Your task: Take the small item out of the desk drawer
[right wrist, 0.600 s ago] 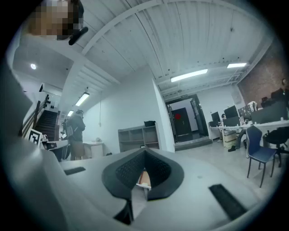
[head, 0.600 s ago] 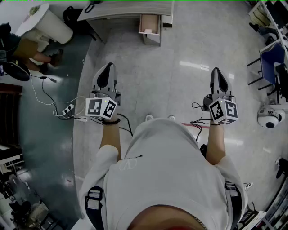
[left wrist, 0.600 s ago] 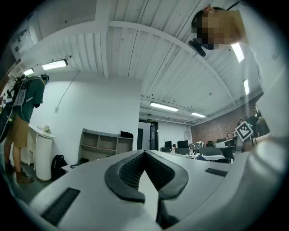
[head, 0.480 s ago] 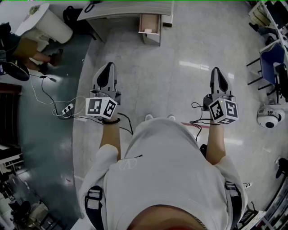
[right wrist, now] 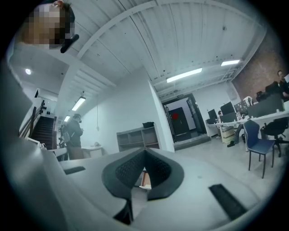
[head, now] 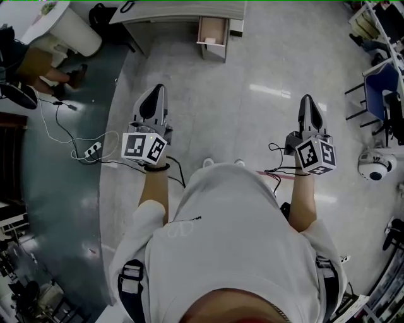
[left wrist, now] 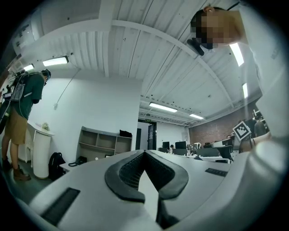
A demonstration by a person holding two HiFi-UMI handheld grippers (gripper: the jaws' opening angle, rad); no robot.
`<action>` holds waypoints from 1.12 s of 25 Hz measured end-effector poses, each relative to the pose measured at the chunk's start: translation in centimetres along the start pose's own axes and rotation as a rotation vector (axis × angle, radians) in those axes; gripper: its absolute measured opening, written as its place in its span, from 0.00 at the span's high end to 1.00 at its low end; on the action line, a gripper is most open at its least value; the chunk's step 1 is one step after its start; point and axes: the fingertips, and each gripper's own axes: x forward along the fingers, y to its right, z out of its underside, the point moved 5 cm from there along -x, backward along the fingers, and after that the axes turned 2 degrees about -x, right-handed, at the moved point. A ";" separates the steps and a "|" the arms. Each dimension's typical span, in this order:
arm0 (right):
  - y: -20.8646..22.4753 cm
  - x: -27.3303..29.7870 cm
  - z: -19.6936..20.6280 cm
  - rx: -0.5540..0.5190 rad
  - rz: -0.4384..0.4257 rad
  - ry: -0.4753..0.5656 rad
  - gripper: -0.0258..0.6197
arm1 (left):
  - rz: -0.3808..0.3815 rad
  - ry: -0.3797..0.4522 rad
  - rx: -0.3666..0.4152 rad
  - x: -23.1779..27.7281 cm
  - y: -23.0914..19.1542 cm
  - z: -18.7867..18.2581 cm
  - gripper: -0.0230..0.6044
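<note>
The grey desk stands far ahead at the top of the head view, and its drawer is pulled open toward me. No small item can be made out in it from here. I hold my left gripper over the floor, shut and empty, well short of the desk. My right gripper is level beside it, also shut with nothing in it. In the left gripper view the left gripper has its pads meeting at the tip. In the right gripper view the open drawer shows in the slit below the tip of the right gripper.
A power strip with cables lies on the floor to my left. A white cylindrical bin and a standing person are at the far left. A blue chair and a white domed device sit at the right.
The view has shifted slightly and the left gripper has edged a little right and forward. Both grippers remain shut and empty.
</note>
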 end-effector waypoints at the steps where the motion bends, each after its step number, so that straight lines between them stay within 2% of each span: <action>1: -0.3 0.0 0.1 -0.003 0.006 -0.002 0.96 | 0.004 -0.002 -0.001 -0.1 -0.3 0.1 0.97; 7: -2.9 1.2 1.3 -0.003 0.041 -0.016 0.96 | 0.033 -0.023 -0.012 -1.0 -3.3 0.7 0.97; 15: -6.8 2.5 2.7 -0.005 0.024 -0.036 0.96 | 0.051 -0.052 -0.036 -1.9 -5.9 2.0 0.97; 21: -6.3 3.2 3.3 0.005 0.029 -0.044 0.96 | 0.046 -0.063 -0.059 -1.3 -6.2 3.2 0.97; 28: -4.3 7.2 3.6 0.017 -0.007 -0.056 0.96 | 0.059 -0.075 -0.050 3.3 -5.4 3.9 0.97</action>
